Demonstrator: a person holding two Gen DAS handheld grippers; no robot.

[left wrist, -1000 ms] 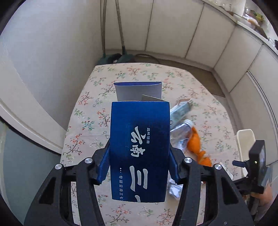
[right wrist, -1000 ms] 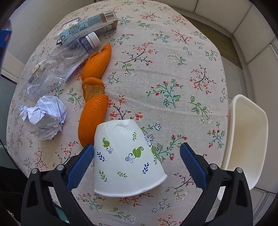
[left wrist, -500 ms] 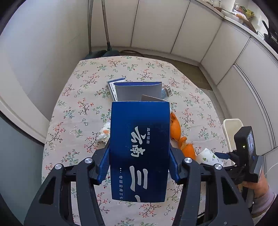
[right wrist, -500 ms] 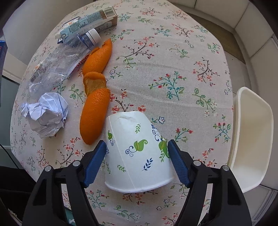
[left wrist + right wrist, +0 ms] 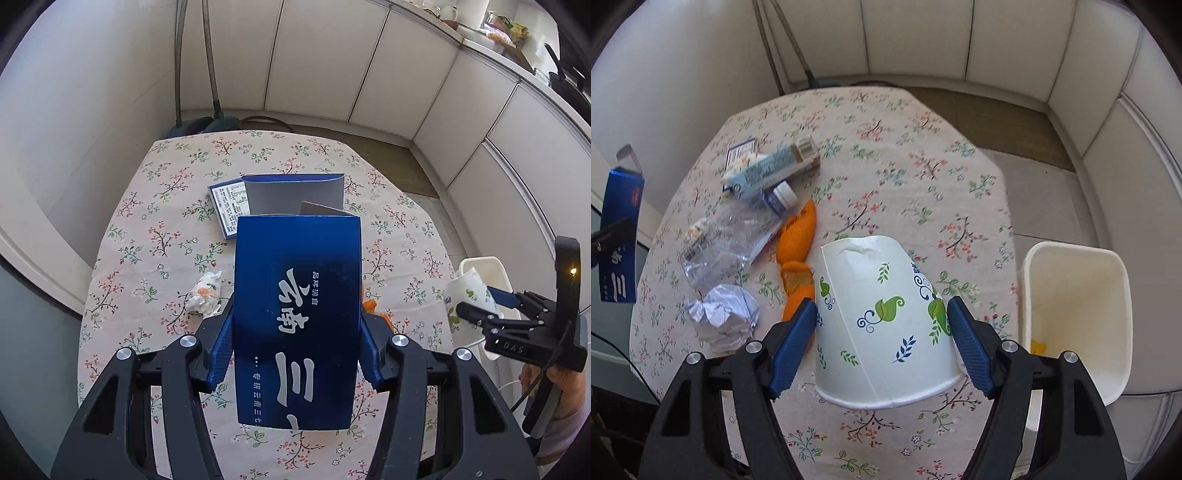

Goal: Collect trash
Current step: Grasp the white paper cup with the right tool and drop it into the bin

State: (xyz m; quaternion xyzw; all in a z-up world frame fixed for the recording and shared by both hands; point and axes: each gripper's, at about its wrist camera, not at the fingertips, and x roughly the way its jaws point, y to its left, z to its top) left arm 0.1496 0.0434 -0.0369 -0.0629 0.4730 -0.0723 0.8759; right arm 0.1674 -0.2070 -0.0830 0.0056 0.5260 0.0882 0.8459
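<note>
Both grippers were loaded: our right gripper had clamped the paper cup beside the bin, our left gripper pinched a blue box. Peel, bottle, carton and crumpled paper remained left of the bin.

My left gripper fills the bottom of its frame, angled down, blue pads clamped on a blue carton. My right gripper pinches an upturned paper cup; at the left view's right edge my hand grips its handle.
</note>
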